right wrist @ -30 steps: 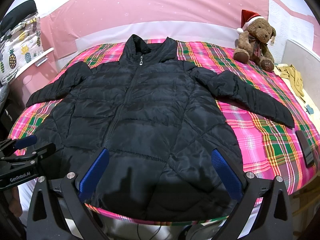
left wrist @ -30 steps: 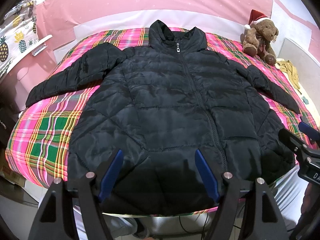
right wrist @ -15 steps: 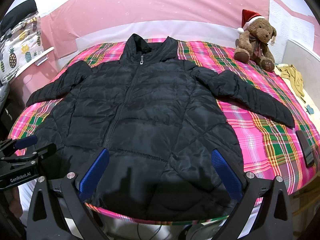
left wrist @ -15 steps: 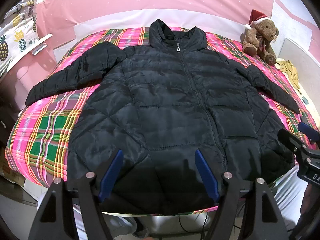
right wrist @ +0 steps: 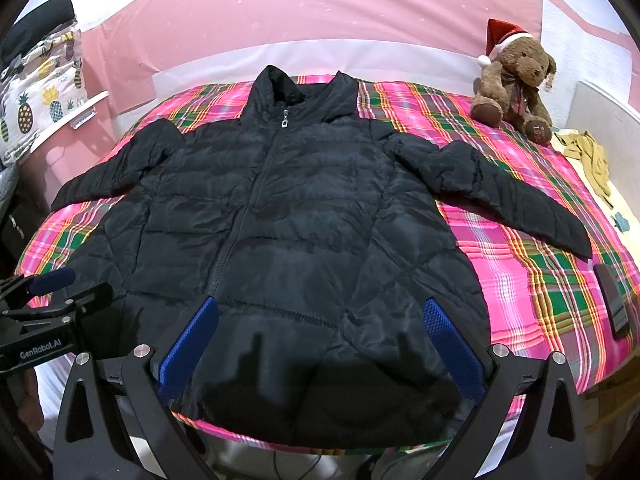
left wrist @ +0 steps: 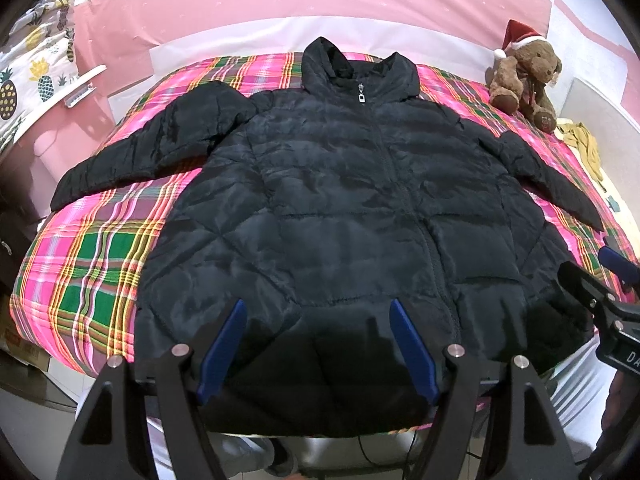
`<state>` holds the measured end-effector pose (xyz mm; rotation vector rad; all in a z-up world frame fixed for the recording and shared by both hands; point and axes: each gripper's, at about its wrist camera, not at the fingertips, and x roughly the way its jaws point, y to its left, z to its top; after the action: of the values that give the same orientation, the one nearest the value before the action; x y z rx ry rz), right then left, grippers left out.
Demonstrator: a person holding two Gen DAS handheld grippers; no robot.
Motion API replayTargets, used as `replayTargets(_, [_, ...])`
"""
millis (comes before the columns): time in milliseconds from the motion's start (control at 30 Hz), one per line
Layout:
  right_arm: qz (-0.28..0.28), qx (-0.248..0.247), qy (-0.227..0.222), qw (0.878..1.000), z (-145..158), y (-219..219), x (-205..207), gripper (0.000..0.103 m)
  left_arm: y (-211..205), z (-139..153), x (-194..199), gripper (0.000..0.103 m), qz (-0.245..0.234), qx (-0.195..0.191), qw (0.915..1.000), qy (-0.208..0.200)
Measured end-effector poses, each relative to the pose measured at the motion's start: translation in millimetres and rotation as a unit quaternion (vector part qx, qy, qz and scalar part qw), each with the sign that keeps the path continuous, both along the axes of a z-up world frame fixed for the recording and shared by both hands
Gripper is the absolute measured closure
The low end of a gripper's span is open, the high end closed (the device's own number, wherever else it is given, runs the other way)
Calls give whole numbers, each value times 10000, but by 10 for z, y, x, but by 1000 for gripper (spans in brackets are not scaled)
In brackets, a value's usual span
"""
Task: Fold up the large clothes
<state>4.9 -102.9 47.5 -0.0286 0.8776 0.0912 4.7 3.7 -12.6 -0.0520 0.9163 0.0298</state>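
While the black quilted puffer jacket [left wrist: 340, 216] lies spread flat, zipped, on the pink plaid bed [left wrist: 92, 264], with jaws of left gripper [left wrist: 318, 312] and right gripper [right wrist: 320, 310] wide apart and empty: better to pinch one sleeve cuff first, then fold inward.

A black quilted puffer jacket [left wrist: 344, 216] lay flat and front-up on the plaid bedspread, zipped closed with a silver zipper pull [right wrist: 284, 123] just below the collar. The stand-up collar [right wrist: 300, 96] pointed to the far side, while the hem [right wrist: 320, 420] reached the near edge of the bed. Both sleeves were spread outward and angled slightly toward the near side, the left sleeve [left wrist: 152, 152] lying over the left part of the plaid, the right sleeve [right wrist: 508, 196] over the right. The shiny fabric looked lightly creased.
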Motion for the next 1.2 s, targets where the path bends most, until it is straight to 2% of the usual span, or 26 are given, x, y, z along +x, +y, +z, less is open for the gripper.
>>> replayTargets(333, [290, -21, -93, 9995, 29, 110, 309, 1, 341, 26, 239, 27, 198, -220, 9994, -150])
replayTargets(700, [918, 40, -278, 9954, 28, 421, 1017, 1, 1199, 42, 789, 29, 945, -299, 9940, -472])
replayTargets(733, [954, 13, -298, 9950, 24, 448, 1079, 1, 1315, 29, 853, 35, 1074, -294, 9925, -496])
replayTargets(800, [1023, 23, -250, 9944, -4, 489, 1234, 1, 1542, -9, 975, 38, 1332, -317, 9894, -492])
replayTargets(1033, [1257, -157, -178, 9918, -173, 707, 1720, 2, 2463, -308, 1371, 39, 2207, -807, 9715, -320])
replayTargets(1200, [1301, -255, -40, 9912, -346, 812, 1979, 2, 3023, -511, 1522, 40, 2836, -1032, 9529, -315])
